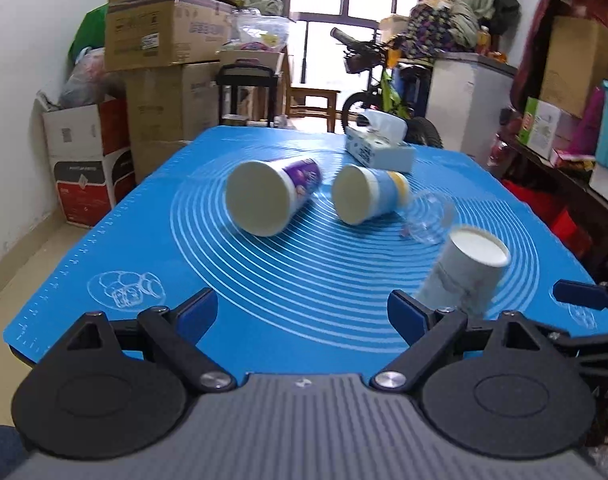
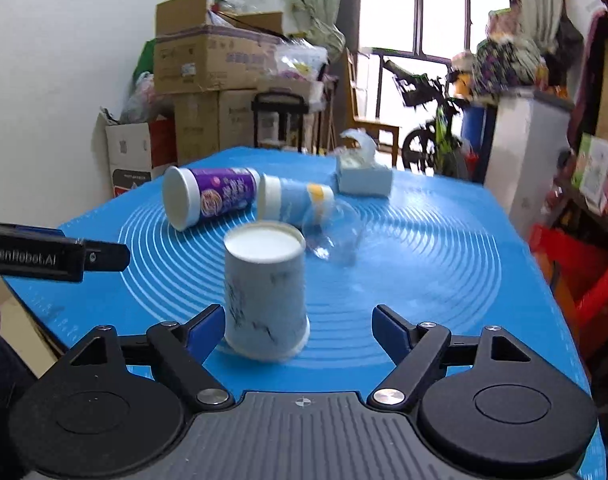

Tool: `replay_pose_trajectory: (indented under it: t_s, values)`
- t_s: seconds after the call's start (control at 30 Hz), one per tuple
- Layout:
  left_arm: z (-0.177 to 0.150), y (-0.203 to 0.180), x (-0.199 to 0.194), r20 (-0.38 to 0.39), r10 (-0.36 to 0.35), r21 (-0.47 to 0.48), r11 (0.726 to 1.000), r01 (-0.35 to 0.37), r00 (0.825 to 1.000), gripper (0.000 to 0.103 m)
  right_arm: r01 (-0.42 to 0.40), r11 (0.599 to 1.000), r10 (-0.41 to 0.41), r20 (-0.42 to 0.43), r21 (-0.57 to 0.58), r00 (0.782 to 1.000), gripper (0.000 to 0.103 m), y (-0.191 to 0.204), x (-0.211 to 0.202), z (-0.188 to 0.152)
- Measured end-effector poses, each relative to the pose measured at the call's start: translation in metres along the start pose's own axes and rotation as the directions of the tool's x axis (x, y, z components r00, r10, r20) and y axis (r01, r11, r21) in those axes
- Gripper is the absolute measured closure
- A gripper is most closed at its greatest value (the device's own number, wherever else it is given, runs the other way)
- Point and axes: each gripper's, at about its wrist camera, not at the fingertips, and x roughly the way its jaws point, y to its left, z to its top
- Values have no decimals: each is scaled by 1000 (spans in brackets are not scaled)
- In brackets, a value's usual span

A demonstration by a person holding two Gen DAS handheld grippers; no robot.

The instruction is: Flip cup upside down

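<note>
Blue mat [image 2: 443, 264], four cups: one upturned [image 2: 266, 296], three lying, one tissue box [image 2: 363, 180].

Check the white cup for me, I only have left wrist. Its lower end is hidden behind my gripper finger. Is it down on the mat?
Observer: Yes. Right wrist shows the white cup standing wide rim down on the blue mat, closed base up.
Operator: Right gripper clamped on it?
Observer: No. The right gripper is open, with the cup between its fingers, nearer the one on the view's left.
</note>
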Motion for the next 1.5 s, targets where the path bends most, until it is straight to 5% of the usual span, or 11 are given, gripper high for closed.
replay_pose_trajectory:
  t_s: [0.37,1.5]
  values:
    - [-19,-15,-12,-44,-79,44,996,81,996,12,28,1000,-28,-52,-5,998,19,-1,-33,-23]
    - [-29,-40,-29,-36,-94,93,991,97,995,12,51,997,-48,-41,64,998,19,-16,-66,-30]
